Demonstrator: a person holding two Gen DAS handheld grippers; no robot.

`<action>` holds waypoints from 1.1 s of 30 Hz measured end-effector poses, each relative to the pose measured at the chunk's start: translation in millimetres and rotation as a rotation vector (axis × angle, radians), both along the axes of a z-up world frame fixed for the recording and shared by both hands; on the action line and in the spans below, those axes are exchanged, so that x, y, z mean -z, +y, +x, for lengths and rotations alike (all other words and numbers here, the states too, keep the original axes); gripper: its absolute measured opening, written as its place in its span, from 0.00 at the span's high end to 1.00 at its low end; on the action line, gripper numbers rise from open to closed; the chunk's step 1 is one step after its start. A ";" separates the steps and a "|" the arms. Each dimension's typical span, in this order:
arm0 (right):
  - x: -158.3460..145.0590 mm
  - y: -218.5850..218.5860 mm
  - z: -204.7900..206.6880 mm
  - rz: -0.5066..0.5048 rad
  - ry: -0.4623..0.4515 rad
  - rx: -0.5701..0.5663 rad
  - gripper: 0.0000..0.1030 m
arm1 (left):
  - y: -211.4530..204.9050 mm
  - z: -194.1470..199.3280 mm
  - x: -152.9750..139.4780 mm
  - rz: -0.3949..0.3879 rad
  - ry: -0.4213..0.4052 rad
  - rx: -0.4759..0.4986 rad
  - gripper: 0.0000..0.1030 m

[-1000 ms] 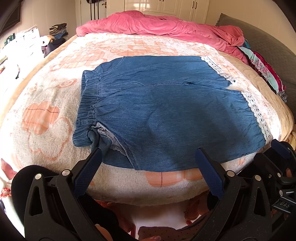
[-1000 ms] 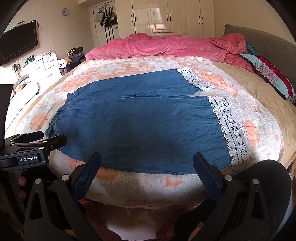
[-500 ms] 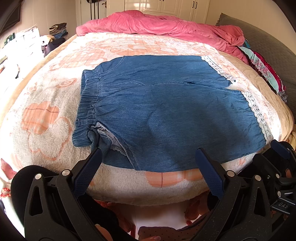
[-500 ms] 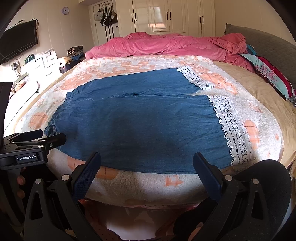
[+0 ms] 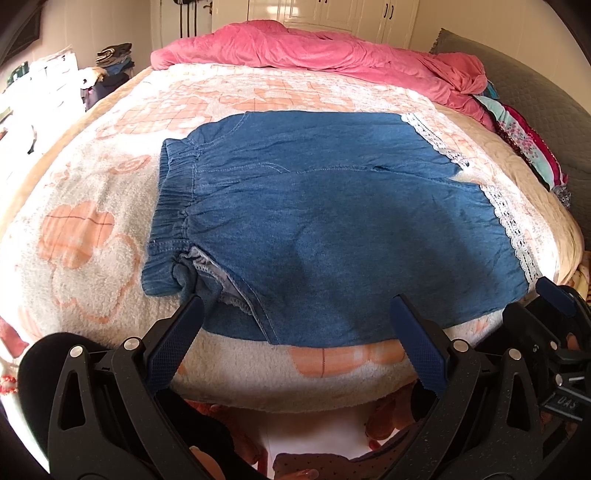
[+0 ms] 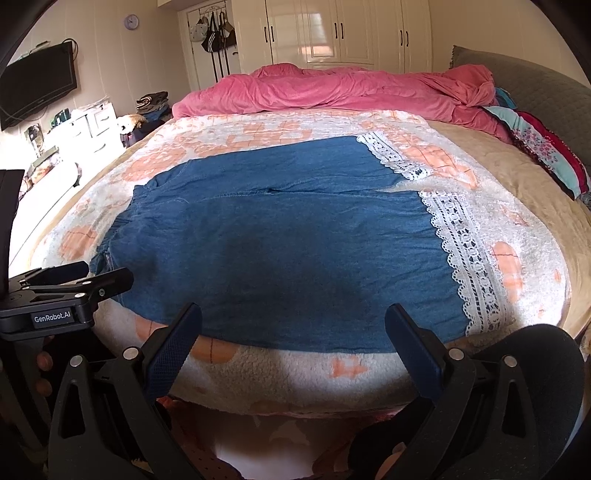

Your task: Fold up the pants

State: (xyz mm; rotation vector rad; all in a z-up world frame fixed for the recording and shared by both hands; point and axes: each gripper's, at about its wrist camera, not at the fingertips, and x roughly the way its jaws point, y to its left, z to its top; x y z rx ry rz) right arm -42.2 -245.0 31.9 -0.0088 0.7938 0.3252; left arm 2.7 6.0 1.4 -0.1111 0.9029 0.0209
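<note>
On the bed (image 5: 92,177), spread flat over the fuzzy peach-and-white blanket (image 6: 266,373), are the denim pants (image 5: 332,229), waistband (image 5: 173,206) to the left and lace-trimmed hems (image 6: 465,258) to the right, near edge lying close to the bed's front edge. Honestly nothing much has changed over the last second: both views look basically the same as before, pants haven't budged, no fold started, so I'd say we're at the very beginning and just lining up. Left gripper (image 5: 295,332) hangs just off the front edge with its jaws spread wide and empty, near the waist corner where a bit of pocket lining (image 5: 218,277) is flipped out. Right gripper (image 6: 293,332) is the same deal, jaws wide apart, nothing in them, facing the near leg toward the lace end. Each one shows at the edge of the other's view, so they're side by side. Further back there's a bunched pink duvet (image 6: 332,92), a floral pillow (image 6: 546,151) on the right, wardrobes (image 6: 332,33) behind and a TV (image 6: 37,92) on the left wall. None of that blocks the fold; that turned-out pocket bit might want tucking first, though.
</note>
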 end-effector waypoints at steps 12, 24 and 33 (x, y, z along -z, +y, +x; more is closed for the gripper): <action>-8.5 9.3 38.5 -0.001 0.009 -0.026 0.04 | 15.2 25.3 -3.9 -0.031 0.015 -0.015 0.09; -35.1 59.7 130.5 -0.025 0.003 -0.228 0.04 | 103.4 107.1 -35.5 -0.013 0.027 -0.170 0.09; -27.2 89.4 193.4 -0.041 0.072 -0.321 0.04 | 159.7 166.4 -16.3 -0.014 0.124 -0.255 0.09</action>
